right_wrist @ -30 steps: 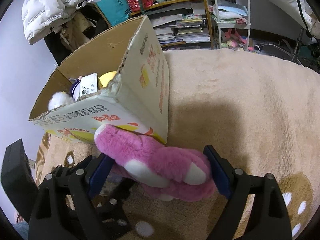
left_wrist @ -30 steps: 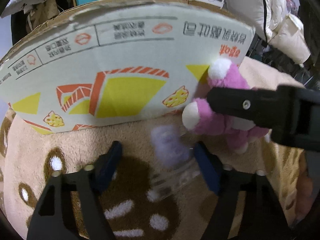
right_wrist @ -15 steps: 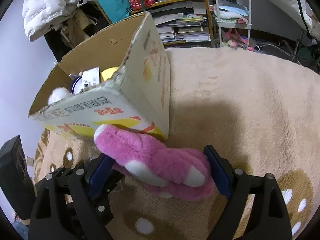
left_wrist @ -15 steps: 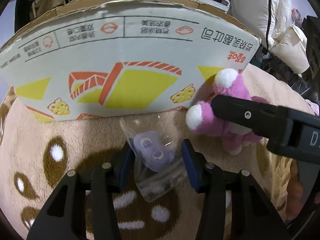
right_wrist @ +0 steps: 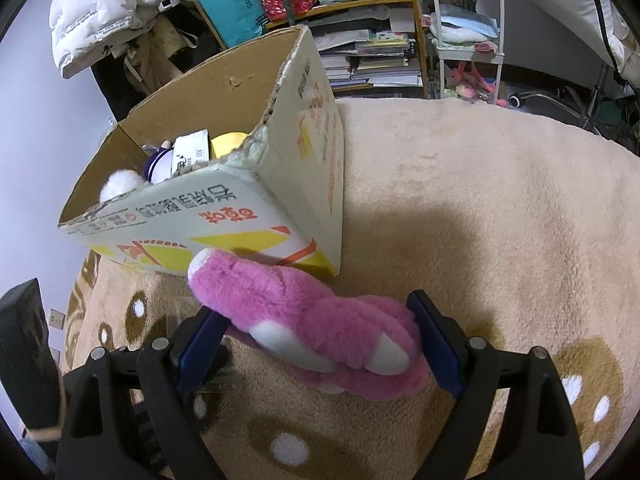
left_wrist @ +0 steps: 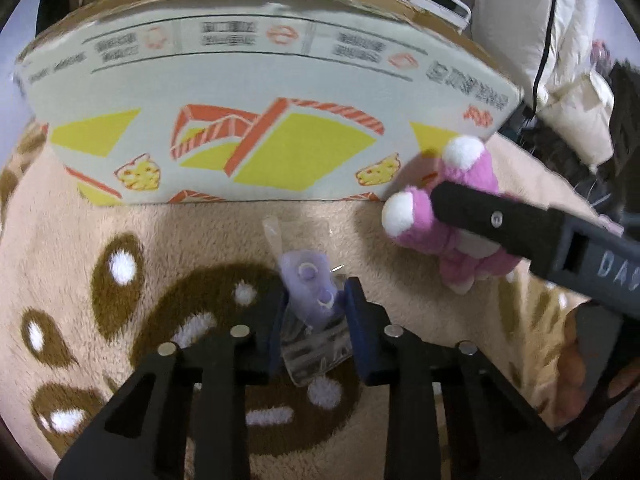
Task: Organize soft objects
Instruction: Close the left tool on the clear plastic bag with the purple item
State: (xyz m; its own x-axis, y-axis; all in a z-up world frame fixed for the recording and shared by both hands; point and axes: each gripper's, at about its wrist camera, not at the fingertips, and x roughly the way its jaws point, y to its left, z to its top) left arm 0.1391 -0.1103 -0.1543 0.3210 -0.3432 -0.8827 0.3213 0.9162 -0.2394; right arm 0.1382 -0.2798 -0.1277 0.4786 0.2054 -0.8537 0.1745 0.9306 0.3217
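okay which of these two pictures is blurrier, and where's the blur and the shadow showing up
Left wrist view is blurrier: the print on the cardboard box smears sideways, while the bagged purple plush between the pads stays fairly sharp. Right wrist view is crisp; a dark shadow falls on the beige blanket right of the box, above the pink plush. Both bend straight edges, fisheye style.

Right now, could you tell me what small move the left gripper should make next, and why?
Probably lift straight up. The left gripper has just been closing on the small purple toy in clear wrap, which lies on the blanket before the open cardboard box.
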